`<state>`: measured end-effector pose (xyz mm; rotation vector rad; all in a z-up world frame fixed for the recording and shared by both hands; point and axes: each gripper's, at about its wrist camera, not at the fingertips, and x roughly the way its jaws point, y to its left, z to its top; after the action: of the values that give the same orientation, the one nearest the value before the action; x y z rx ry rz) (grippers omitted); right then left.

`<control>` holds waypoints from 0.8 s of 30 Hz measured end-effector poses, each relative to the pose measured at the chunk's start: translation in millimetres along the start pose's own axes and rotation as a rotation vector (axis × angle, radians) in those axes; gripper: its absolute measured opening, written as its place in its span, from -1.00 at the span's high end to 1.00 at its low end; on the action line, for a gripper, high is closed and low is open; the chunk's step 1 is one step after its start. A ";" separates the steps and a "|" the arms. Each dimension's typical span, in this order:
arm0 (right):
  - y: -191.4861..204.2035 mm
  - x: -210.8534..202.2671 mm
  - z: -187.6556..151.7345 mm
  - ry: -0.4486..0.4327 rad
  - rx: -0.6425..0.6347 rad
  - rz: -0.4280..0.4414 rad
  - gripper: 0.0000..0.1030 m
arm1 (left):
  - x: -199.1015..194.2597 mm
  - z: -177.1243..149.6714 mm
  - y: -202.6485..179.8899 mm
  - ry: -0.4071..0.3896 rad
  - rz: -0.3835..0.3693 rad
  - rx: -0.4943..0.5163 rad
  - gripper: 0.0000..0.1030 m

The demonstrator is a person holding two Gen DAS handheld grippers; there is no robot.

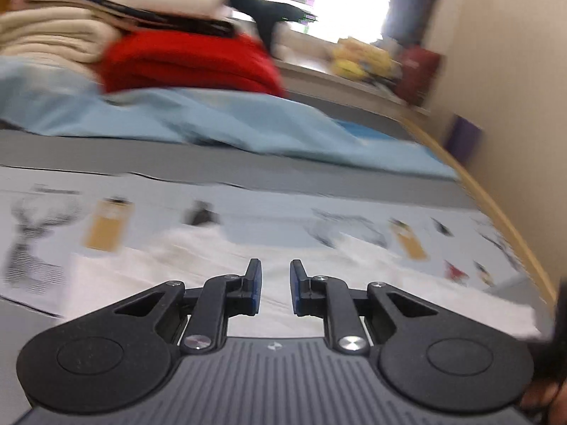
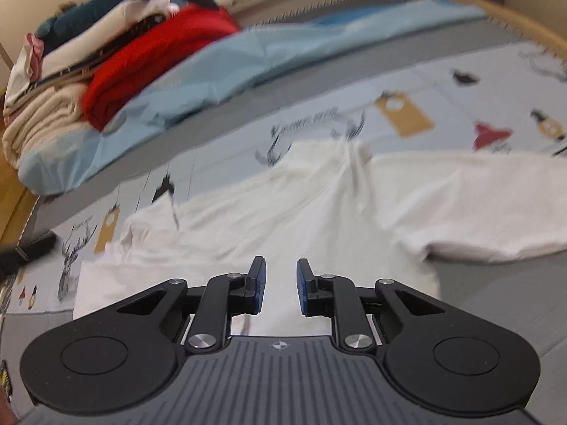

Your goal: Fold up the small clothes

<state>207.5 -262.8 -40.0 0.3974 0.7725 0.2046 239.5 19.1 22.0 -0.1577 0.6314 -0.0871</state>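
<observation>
A white garment (image 2: pixel 319 198) lies spread flat on the patterned bedsheet (image 2: pixel 443 106), one sleeve reaching out to the right. My right gripper (image 2: pixel 281 267) hovers over its near part, jaws narrowly apart with nothing pinched between the blue pads. In the left wrist view the same white garment (image 1: pixel 170 269) shows blurred under my left gripper (image 1: pixel 275 269), which also has a small gap between its pads and holds nothing. I cannot tell whether either gripper touches the cloth.
A pile of folded clothes, with a red one (image 1: pixel 187 60) and cream ones (image 1: pixel 53 39), sits on a light blue sheet (image 1: pixel 230 124) at the far side. The bed's wooden edge (image 1: pixel 496 205) curves along the right. Yellow things (image 1: pixel 354 60) line the windowsill.
</observation>
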 end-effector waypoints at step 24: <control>78.1 84.5 -22.4 0.084 -0.243 0.022 0.92 | 16.1 15.7 142.3 0.036 0.324 -0.210 0.53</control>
<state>248.1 -158.7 -75.3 0.1677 0.8158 0.3336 266.4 159.0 0.5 -0.2550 0.6942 0.2909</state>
